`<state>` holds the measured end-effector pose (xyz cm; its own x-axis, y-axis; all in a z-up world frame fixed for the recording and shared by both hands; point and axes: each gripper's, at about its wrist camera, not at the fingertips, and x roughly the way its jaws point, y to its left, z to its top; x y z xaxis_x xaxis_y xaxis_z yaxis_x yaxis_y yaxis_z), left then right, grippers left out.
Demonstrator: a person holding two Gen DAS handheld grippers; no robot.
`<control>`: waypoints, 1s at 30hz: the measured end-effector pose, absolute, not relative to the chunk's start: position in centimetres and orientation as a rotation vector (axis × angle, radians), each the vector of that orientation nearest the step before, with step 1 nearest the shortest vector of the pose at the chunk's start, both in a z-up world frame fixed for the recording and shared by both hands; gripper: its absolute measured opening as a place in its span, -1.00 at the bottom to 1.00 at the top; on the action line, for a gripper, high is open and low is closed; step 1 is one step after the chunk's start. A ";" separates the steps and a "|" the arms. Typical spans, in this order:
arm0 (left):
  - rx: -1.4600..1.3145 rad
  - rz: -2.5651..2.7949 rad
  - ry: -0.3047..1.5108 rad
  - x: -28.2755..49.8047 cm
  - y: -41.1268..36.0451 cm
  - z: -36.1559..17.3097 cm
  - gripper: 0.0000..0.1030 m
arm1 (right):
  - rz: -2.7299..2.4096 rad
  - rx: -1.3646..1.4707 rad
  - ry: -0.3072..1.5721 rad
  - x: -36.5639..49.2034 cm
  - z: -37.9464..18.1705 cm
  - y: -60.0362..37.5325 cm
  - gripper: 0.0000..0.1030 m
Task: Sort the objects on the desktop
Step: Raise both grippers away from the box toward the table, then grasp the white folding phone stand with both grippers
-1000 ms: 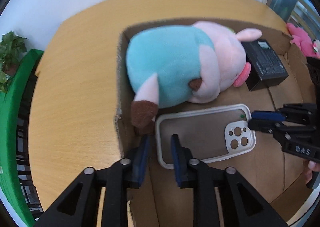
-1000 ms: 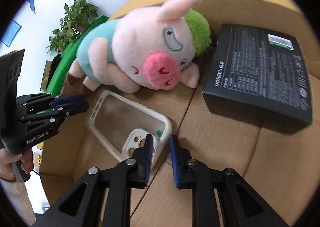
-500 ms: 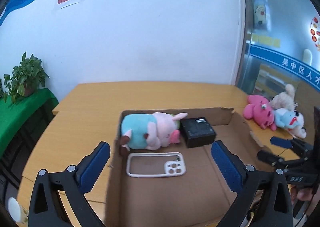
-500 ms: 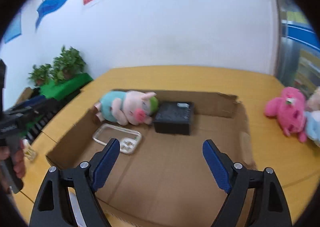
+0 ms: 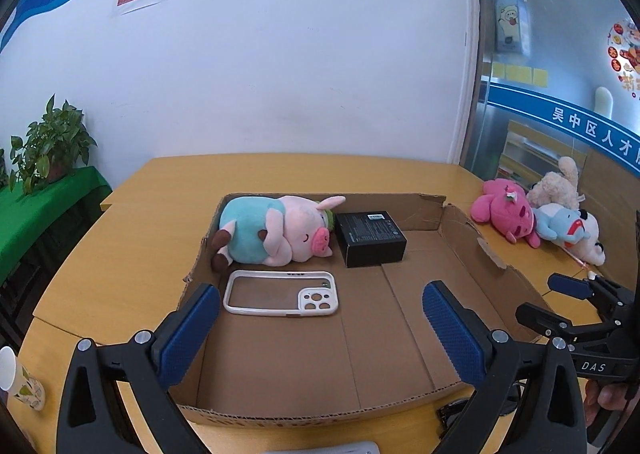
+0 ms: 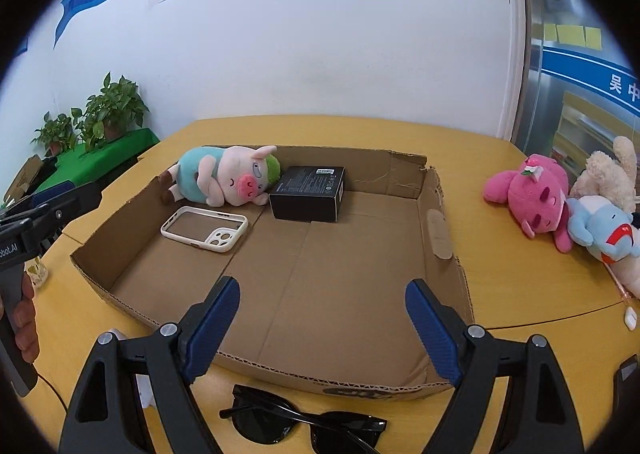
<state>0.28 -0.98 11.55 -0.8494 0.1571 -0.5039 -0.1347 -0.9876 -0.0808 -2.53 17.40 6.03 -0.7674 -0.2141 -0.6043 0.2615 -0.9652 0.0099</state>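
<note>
A shallow cardboard box (image 5: 460, 222) (image 6: 436, 190) sits on the wooden table. Inside it lie a pig plush (image 5: 276, 230) (image 6: 224, 176), a black carton (image 5: 370, 232) (image 6: 308, 192) and a white phone case (image 5: 280, 292) (image 6: 204, 228). My left gripper (image 5: 320, 328) is open and empty above the box's near edge. My right gripper (image 6: 322, 324) is open and empty above the near edge too. Black sunglasses (image 6: 304, 424) lie on the table in front of the box, under the right gripper.
Three plush toys, pink (image 5: 506, 210) (image 6: 528, 190), blue (image 5: 560, 224) (image 6: 604, 228) and beige (image 5: 558, 184), lie on the table right of the box. A paper cup (image 5: 20, 384) stands at the near left. Potted plants (image 6: 108, 108) stand on a green stand at left.
Both grippers pulled back and up from the phone case and opened wide. The phone case lies in the box, let go. Over the last half second the view barely shifted.
</note>
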 end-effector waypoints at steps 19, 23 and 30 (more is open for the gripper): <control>-0.845 2.835 -0.082 1.7 -2.2 9.9 0.99 | -2.643 0.945 0.095 -1.0 4.8 17.0 0.65; -0.914 2.766 -0.149 2.8 -4.1 8.7 0.99 | -2.429 0.957 0.094 0.3 3.7 14.7 0.65; -1.104 2.620 -0.209 4.5 -6.8 4.7 0.99 | -2.059 1.042 0.057 2.0 -0.5 8.3 0.65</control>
